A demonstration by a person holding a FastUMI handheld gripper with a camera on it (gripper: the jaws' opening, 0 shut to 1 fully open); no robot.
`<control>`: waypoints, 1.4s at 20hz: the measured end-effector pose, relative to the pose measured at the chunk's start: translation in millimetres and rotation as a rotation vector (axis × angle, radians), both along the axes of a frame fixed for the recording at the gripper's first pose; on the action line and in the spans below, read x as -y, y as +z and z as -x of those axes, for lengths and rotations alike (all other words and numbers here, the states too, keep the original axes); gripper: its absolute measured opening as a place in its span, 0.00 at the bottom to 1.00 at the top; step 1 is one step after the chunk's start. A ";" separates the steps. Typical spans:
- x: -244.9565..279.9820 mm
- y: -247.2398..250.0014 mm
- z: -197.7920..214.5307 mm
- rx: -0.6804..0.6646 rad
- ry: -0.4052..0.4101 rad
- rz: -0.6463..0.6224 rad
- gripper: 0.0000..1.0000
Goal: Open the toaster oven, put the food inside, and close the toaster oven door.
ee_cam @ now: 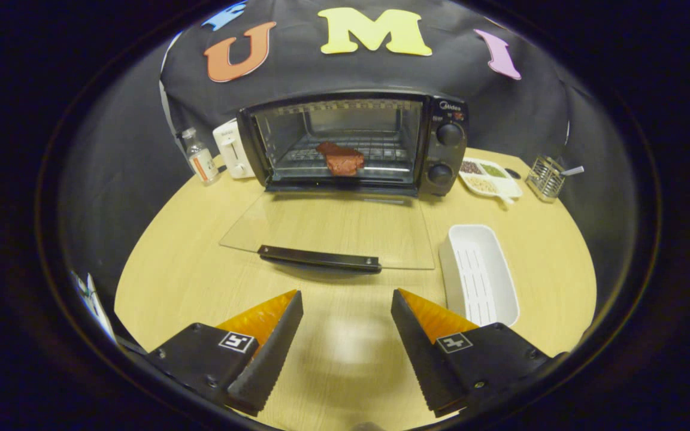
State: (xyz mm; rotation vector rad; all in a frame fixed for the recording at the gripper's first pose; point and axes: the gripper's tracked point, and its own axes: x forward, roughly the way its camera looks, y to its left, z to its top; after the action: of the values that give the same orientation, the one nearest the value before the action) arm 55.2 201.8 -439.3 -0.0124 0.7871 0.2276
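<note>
On the table (201, 263), the oven (357, 143) door (333, 230) lies open, meat (340, 159) inside. The gripper (347, 311) is spread empty before the door.

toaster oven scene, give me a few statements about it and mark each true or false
1. The toaster oven door is shut. False: it lies folded down, open.
2. The food sits on the rack inside the oven. True.
3. The gripper is shut on the door handle. False: its fingers are open, holding nothing, with the handle just ahead.
4. The white tray beside the door holds nothing. True.
5. A small bottle stands beside the white appliance. True.
</note>
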 end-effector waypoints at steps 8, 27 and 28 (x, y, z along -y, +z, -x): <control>-23.5 -40.0 -21.4 -0.052 -0.008 -0.019 0.96; -19.1 15.1 -43.9 -0.034 -0.017 -0.027 0.95; -21.3 23.4 -46.7 -0.032 -0.024 -0.044 0.96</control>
State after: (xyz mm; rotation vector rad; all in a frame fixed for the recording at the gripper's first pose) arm 101.9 223.1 -415.9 0.0426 0.8136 0.2231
